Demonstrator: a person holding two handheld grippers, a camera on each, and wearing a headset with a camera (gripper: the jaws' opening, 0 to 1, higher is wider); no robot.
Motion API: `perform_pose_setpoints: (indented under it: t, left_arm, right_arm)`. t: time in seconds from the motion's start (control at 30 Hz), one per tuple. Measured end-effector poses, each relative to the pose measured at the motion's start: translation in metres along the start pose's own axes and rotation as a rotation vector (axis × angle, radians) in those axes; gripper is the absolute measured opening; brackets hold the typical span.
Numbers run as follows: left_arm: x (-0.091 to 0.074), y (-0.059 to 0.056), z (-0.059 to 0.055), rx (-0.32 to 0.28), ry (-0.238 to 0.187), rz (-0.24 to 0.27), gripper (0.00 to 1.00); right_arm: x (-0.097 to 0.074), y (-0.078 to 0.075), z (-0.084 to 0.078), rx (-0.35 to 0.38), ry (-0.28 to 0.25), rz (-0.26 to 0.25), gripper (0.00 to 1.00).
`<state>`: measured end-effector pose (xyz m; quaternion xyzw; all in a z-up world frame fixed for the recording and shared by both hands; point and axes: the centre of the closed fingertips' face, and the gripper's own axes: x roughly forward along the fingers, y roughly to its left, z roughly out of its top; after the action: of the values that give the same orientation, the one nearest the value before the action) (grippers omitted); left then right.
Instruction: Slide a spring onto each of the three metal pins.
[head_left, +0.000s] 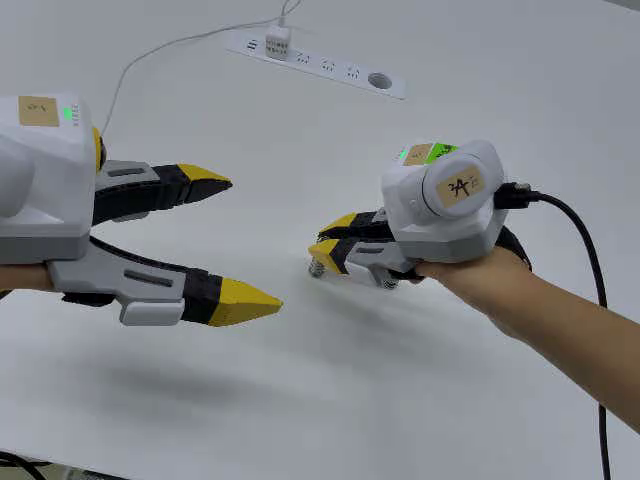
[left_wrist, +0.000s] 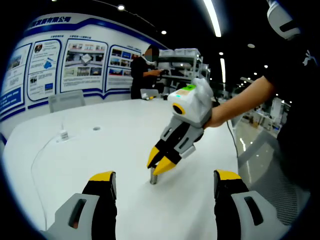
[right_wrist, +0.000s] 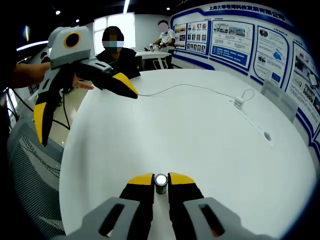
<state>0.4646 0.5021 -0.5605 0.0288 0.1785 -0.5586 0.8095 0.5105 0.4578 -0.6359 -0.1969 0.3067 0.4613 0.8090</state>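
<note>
Hard to make out: the pin (right_wrist: 161, 184) is a short metal stub, its lower part hidden between yellow tips; I cannot tell whether a spring sits on it. In the head view a small ribbed metal piece (head_left: 388, 282) peeks from under the right gripper's body, too small to name.
Cut off: the left gripper's body runs past the left edge of the head view.
Right gripper (right_wrist: 161, 179): tips pinching the pin, which stands upright on the worktop; a hand (head_left: 470, 275) holds it low, tips angled down.
Left gripper (head_left: 250, 242): jaws spread wide, raised above the worktop, pointing toward the pin, well apart from it.
Worktop (head_left: 300, 400): white and round; a power strip (head_left: 320, 65) lies near the far side with a white plug (head_left: 278, 42) in it.
Room: poster boards (right_wrist: 235, 40) on the wall; people (right_wrist: 117, 55) at another table beyond.
</note>
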Motion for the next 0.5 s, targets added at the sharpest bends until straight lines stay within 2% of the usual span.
perform_pose_setpoints:
  t: [0.17,0.27,0.5]
  left_arm:
    - [0.001,-0.004,0.0,0.0,0.004,-0.007,0.82]
    - [0.002,-0.006,0.001,0.003,0.005,-0.01,0.82]
    - [0.003,-0.008,0.003,0.006,0.004,-0.01,0.83]
  right_arm:
    - [-0.002,0.005,0.001,-0.04,-0.003,0.016,0.12]
    - [-0.005,0.004,0.005,-0.039,-0.023,0.009,0.18]
    - [-0.016,0.005,0.013,-0.041,-0.054,-0.005,0.18]
